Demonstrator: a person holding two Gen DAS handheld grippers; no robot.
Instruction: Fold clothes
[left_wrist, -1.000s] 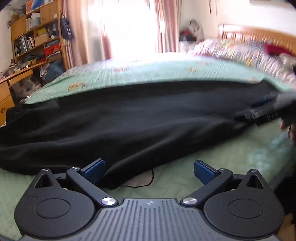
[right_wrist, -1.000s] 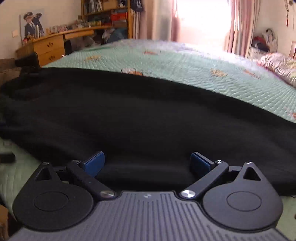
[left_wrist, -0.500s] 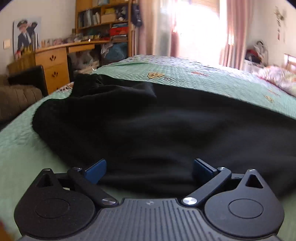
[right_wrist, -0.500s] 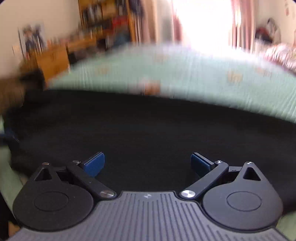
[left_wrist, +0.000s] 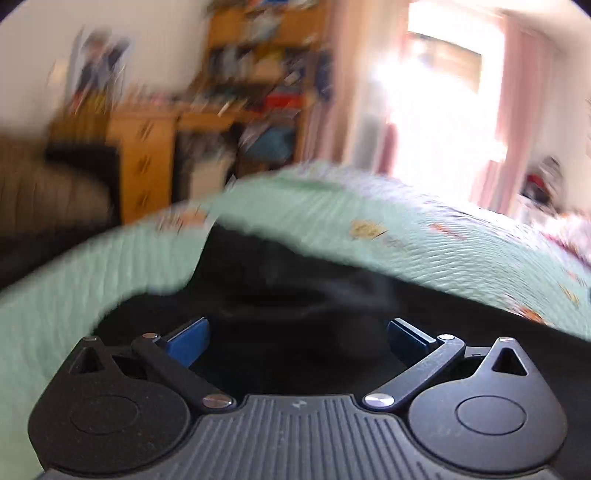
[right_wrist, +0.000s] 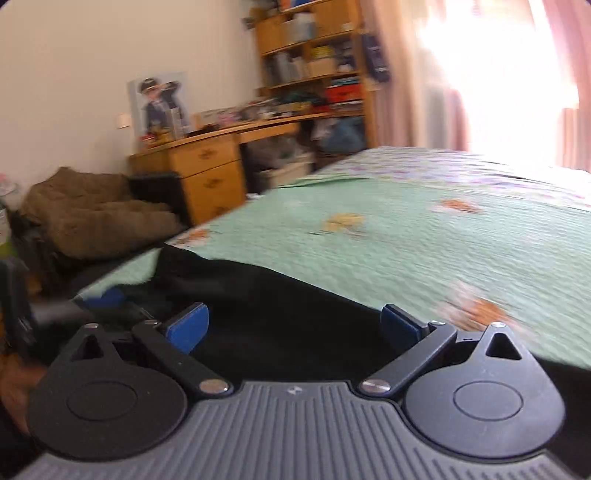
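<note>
Black garment (left_wrist: 369, 314) spread low across a green quilted bedspread (left_wrist: 424, 243), near edge of the bed, seen from both wrist views. Left gripper (left_wrist: 295, 341) held just over the dark cloth, blue pads (left_wrist: 186, 341) wide apart, nothing clamped between them. Right gripper (right_wrist: 293, 326) likewise spread, blue pads (right_wrist: 186, 326) well separated above the same garment (right_wrist: 295, 314), no fabric pinched. Far end of the garment narrowing toward the left corner of the bed in the right wrist view; a blurred blue-tipped object (right_wrist: 105, 297) beside that end, probably the other gripper, too smeared to confirm. Left wrist view heavily motion-blurred. Wooden desk (right_wrist: 207, 166), bookshelf (right_wrist: 317, 59) and pink curtains (right_wrist: 454, 110) in the background, irrelevant to the task.

Progress, as judged: early. Garment laid out roughly flat but no crisp fold line discernible on the black cloth; possibly one layer doubled at the far end, not certain. Remaining: seizing edges, folding over, squaring the bundle.
</note>
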